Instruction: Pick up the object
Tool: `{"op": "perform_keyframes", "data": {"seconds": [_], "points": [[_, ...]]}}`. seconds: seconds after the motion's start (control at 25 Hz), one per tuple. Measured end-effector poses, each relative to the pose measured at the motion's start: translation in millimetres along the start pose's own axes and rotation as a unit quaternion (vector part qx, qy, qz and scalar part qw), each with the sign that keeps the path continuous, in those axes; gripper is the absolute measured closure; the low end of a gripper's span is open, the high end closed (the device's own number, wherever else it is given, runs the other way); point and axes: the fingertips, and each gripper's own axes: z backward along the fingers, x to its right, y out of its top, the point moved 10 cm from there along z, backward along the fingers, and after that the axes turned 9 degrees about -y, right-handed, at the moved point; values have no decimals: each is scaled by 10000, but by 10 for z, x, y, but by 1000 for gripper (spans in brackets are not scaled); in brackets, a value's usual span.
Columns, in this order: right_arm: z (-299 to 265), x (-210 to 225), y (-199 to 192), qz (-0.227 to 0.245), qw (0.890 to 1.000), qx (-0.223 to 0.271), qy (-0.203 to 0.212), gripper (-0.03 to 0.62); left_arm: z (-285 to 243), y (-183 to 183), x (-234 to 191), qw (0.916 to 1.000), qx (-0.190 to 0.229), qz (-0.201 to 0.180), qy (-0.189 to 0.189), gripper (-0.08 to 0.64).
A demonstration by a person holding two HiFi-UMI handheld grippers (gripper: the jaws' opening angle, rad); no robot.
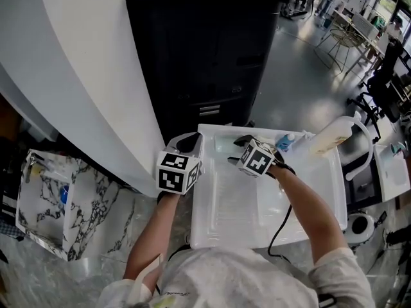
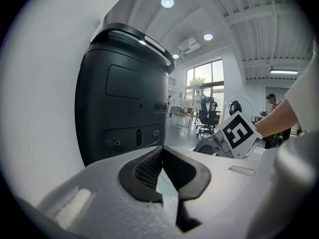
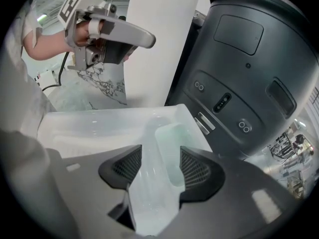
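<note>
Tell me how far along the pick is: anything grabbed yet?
Nothing is picked up yet. In hand: the right gripper hangs over the white tray, jaws apart and empty, lined up on a pale greenish shape at the tray's far corner. The left gripper is shut on nothing at the tray's edge. Left: lower, close, lift.

White wall (image 1: 96,82) close left of left gripper (image 1: 188,143). Black machine (image 1: 205,50) blocks ahead of it and right gripper (image 1: 244,145). Bare tray (image 1: 218,217) floor under right gripper; bottles (image 1: 331,135) further right.
</note>
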Motion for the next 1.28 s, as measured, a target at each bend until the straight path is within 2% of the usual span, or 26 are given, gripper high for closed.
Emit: {"op": "perform_keyframes", "data": {"seconds": [0.4, 0.76, 1.28], "points": [[-276, -24, -31, 228, 9994, -171, 200, 362, 85, -116, -91, 9997, -93, 87, 214, 554], [-409, -6, -71, 389, 9984, -291, 286, 397, 193, -188, -142, 9987, -130, 167, 459, 554], [-486, -21, -112, 631, 9968, -340, 359, 506, 231, -223, -157, 9977, -158, 213, 626, 554]]}}
